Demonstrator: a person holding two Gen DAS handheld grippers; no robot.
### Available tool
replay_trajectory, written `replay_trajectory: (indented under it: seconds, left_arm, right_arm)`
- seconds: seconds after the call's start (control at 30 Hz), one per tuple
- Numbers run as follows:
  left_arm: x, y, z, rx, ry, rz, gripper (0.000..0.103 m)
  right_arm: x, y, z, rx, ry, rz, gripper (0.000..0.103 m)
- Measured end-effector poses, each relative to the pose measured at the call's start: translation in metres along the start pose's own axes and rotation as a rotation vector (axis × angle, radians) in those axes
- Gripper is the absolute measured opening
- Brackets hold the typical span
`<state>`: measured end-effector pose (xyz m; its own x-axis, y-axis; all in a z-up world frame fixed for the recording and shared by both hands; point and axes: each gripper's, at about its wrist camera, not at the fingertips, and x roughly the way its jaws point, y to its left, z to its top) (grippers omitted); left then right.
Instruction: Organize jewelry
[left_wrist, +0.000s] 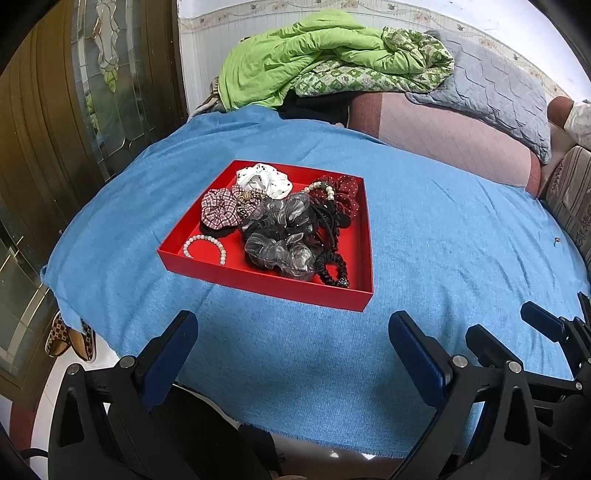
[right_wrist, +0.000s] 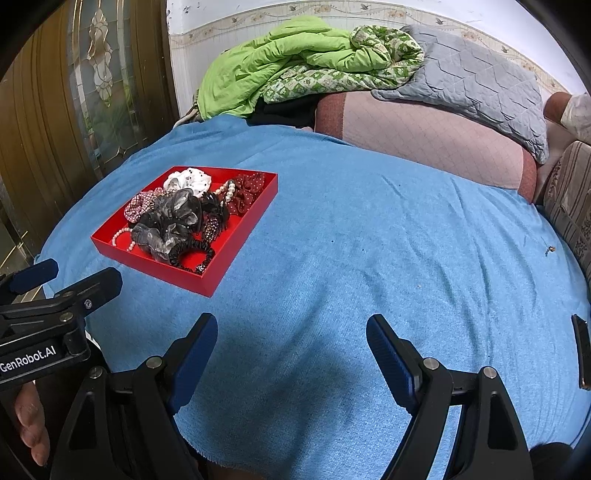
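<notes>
A red tray (left_wrist: 258, 282) (right_wrist: 236, 236) lies on a blue cloth. It holds several hair ties and bracelets: a white dotted scrunchie (left_wrist: 264, 179) (right_wrist: 188, 181), a plaid one (left_wrist: 218, 206), two grey sheer ones (left_wrist: 280, 236) (right_wrist: 170, 218), a dark red dotted one (left_wrist: 345, 195) (right_wrist: 247, 190), a black coiled tie (left_wrist: 332, 267) (right_wrist: 190, 254) and a white bead bracelet (left_wrist: 205, 247). My left gripper (left_wrist: 291, 326) is open and empty, just short of the tray's near wall. My right gripper (right_wrist: 291, 328) is open and empty over bare cloth, right of the tray.
The blue cloth (left_wrist: 443, 240) (right_wrist: 369, 240) covers a bed. At the back lie a green quilt (left_wrist: 303, 55) (right_wrist: 280, 55), a grey pillow (left_wrist: 491, 92) and a pink mattress edge (right_wrist: 424, 136). A wooden glass door (left_wrist: 74, 92) stands left. Slippers (left_wrist: 70, 339) lie on the floor.
</notes>
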<state>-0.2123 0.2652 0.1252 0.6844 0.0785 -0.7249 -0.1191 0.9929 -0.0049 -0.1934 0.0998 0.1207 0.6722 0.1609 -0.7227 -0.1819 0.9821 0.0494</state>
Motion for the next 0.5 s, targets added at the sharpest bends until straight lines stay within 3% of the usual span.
replay_trajectory:
  seconds: [0.5]
  left_arm:
    - [0.0054, 0.0026, -0.0024, -0.013, 0.016, -0.008, 0.103]
  right_arm:
    - [0.0052, 0.0015, -0.0012, -0.007, 0.013, 0.003, 0.087]
